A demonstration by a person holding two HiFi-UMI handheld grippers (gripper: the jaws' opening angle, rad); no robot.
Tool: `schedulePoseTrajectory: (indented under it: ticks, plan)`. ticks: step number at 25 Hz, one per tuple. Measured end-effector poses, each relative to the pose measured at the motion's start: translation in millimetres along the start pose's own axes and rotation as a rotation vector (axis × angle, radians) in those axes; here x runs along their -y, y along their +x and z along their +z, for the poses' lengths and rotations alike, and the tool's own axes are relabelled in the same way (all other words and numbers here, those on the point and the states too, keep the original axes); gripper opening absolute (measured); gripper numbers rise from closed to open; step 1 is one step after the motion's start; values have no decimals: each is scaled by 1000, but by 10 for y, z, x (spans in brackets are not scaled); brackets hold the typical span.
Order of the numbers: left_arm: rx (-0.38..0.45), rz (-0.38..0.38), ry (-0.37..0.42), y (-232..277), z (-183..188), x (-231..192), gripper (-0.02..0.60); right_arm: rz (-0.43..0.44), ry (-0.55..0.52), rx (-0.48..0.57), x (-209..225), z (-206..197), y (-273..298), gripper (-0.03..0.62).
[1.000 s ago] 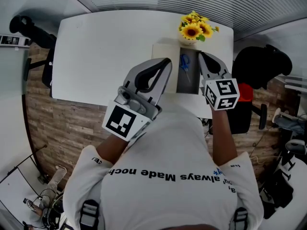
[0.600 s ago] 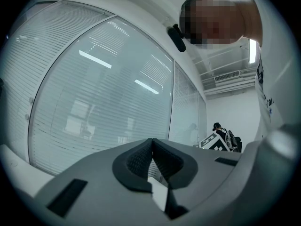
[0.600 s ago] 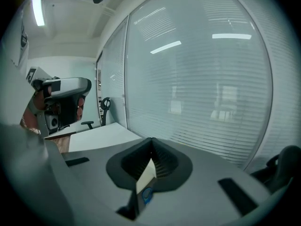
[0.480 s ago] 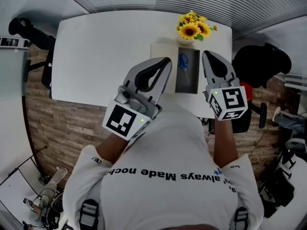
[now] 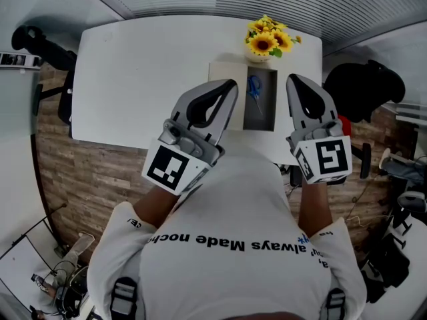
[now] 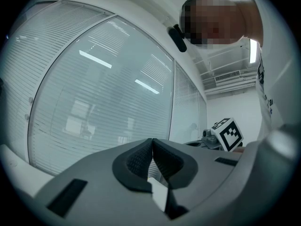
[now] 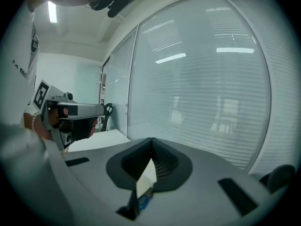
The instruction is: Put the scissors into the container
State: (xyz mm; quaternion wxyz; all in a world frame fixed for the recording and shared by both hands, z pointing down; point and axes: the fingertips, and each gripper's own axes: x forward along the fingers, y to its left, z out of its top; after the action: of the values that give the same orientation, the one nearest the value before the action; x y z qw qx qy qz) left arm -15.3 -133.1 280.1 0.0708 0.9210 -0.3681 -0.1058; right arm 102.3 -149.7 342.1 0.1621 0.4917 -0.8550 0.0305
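Head view: left tool (image 5: 230, 85) and right tool (image 5: 293, 80), both pressed together, are held flanking the container (image 5: 267, 115) with the scissors (image 5: 255, 89).

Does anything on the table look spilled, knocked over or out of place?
Nothing stands out. The scissors lie inside the container, the sunflowers sit just behind it, and the left gripper and right gripper are shut, empty.

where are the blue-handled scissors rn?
The blue-handled scissors lie inside the dark rectangular container, head view right of centre, right beside the yellow sunflowers.
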Motion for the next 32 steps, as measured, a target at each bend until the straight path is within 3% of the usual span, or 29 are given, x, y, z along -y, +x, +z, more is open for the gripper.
schedulePoseTrajectory:
  ticks: [15, 32]
  plan:
    - [0, -2, 0, -3, 19, 3, 20, -3, -32, 68, -103, 352, -288, 6]
    - [3, 0, -4, 10, 8, 6, 20, -4, -43, 84, -134, 407, -409, 6]
